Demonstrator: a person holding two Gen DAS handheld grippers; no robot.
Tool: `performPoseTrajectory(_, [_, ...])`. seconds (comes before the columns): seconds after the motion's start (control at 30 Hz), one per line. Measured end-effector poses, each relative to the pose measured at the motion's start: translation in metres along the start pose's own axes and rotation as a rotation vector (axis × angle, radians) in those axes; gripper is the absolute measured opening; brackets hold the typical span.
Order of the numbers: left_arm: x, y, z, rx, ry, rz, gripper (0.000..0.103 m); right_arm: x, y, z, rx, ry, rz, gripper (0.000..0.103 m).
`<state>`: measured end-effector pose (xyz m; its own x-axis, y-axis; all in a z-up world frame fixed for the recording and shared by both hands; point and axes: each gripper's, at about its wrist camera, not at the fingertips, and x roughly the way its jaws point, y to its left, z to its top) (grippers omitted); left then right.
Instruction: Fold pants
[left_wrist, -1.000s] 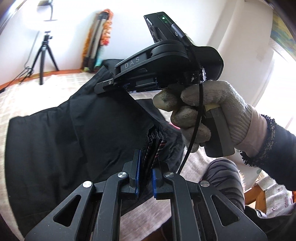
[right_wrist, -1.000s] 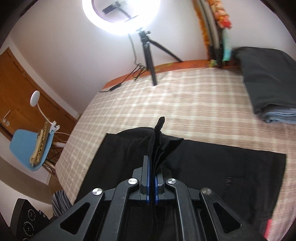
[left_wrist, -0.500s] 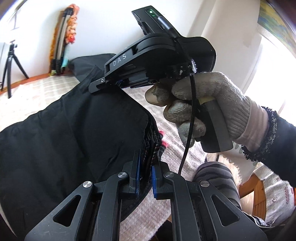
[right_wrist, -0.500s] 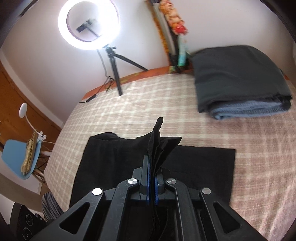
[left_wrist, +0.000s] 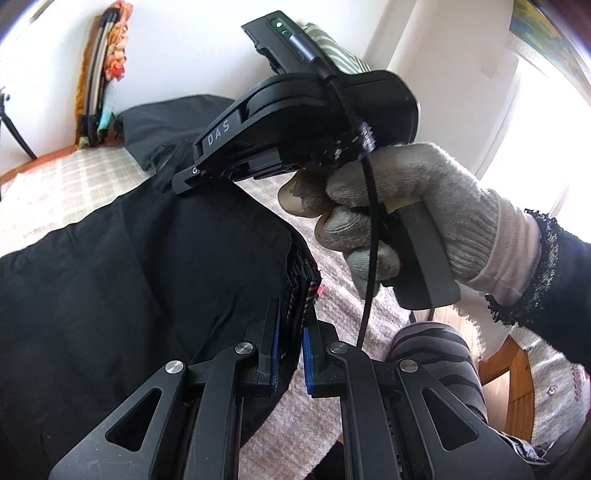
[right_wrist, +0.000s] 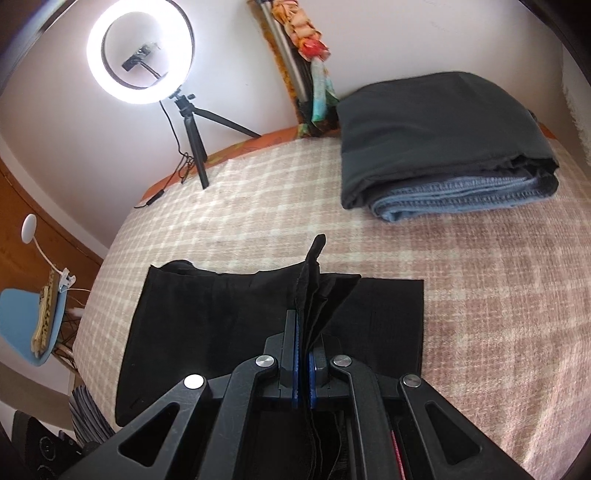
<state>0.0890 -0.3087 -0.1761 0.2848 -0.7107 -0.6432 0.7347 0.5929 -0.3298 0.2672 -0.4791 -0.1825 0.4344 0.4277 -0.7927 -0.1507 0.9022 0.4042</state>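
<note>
Both grippers are gripping the black pants (right_wrist: 229, 325) above the bed (right_wrist: 461, 295): left gripper (left_wrist: 289, 332) pinching the waistband, right gripper (right_wrist: 302, 360) clamping a raised fold, gloved right hand (left_wrist: 399, 214) tilting downward.

the black two-finger left gripper with blue pads (left_wrist: 290, 345) is closed on a thick bunch of cloth. the black right gripper with blue pads (right_wrist: 303, 363) is clamped tight too, held in a grey knitted gloved right hand (left_wrist: 402, 218).

Both wrist views close over the bed (right_wrist: 461, 266); black pants (left_wrist: 129, 266) shared; left view facing rightward.
</note>
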Motion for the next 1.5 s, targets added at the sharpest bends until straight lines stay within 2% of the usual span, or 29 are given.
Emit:
performPoseTrajectory(0.07, [-0.001,0.000,-0.001,-0.004,0.016,0.001,0.008,0.006,-0.005,-0.003,0.007,0.015,-0.002,0.001])
performPoseTrajectory(0.1, [-0.003,0.001,-0.002,-0.006,0.025,0.003,0.012,0.010,-0.008,-0.005,0.010,0.025,-0.002,0.001])
performPoseTrajectory(0.2, [-0.011,0.001,-0.006,-0.015,0.042,-0.007,0.015,0.020,-0.014,-0.008,0.016,0.038,-0.011,0.001])
performPoseTrajectory(0.33, [-0.040,0.004,-0.012,-0.010,0.033,0.020,0.020,0.028,-0.018,-0.008,0.004,0.045,-0.012,0.001])
performPoseTrajectory(0.37, [-0.048,0.006,-0.013,-0.013,0.024,0.033,0.020,0.030,-0.019,-0.008,-0.001,0.052,-0.012,0.002])
performPoseTrajectory(0.4, [-0.056,0.010,-0.014,-0.018,0.015,0.046,0.020,0.031,-0.021,-0.007,-0.001,0.055,-0.017,0.008])
performPoseTrajectory(0.47, [-0.075,0.020,-0.018,-0.029,-0.006,0.087,0.023,0.026,-0.025,-0.007,0.011,0.045,-0.042,0.019])
performPoseTrajectory(0.5, [-0.084,0.026,-0.020,-0.032,-0.014,0.117,0.026,0.022,-0.026,-0.006,0.014,0.034,-0.056,0.027])
performPoseTrajectory(0.53, [-0.094,0.034,-0.023,-0.034,-0.025,0.162,0.026,0.017,-0.027,-0.006,0.015,0.020,-0.071,0.031])
performPoseTrajectory(0.6, [-0.107,0.049,-0.029,-0.046,-0.039,0.224,0.026,0.004,-0.025,-0.007,0.003,-0.017,-0.095,0.031])
performPoseTrajectory(0.7, [-0.120,0.071,-0.039,-0.082,-0.046,0.289,0.026,-0.012,-0.009,-0.011,-0.053,-0.062,-0.079,0.032])
performPoseTrajectory(0.73, [-0.123,0.079,-0.044,-0.088,-0.042,0.323,0.026,-0.014,-0.002,-0.014,-0.084,-0.067,-0.079,0.033])
performPoseTrajectory(0.83, [-0.125,0.098,-0.056,-0.122,-0.026,0.358,0.026,-0.012,0.024,-0.025,-0.177,-0.045,-0.075,0.035])
performPoseTrajectory(1.0, [-0.117,0.124,-0.074,-0.195,0.004,0.390,0.026,0.010,0.049,-0.040,-0.280,0.022,-0.115,0.036])
performPoseTrajectory(1.13, [-0.104,0.133,-0.089,-0.211,0.052,0.424,0.026,0.027,0.053,-0.047,-0.298,0.061,-0.133,0.036])
performPoseTrajectory(1.3, [-0.104,0.131,-0.091,-0.170,0.029,0.442,0.026,0.041,0.049,-0.050,-0.291,0.093,-0.139,0.037])
performPoseTrajectory(1.5, [-0.126,0.134,-0.091,-0.267,-0.010,0.416,0.026,0.031,0.059,-0.043,-0.267,0.083,-0.121,0.038])
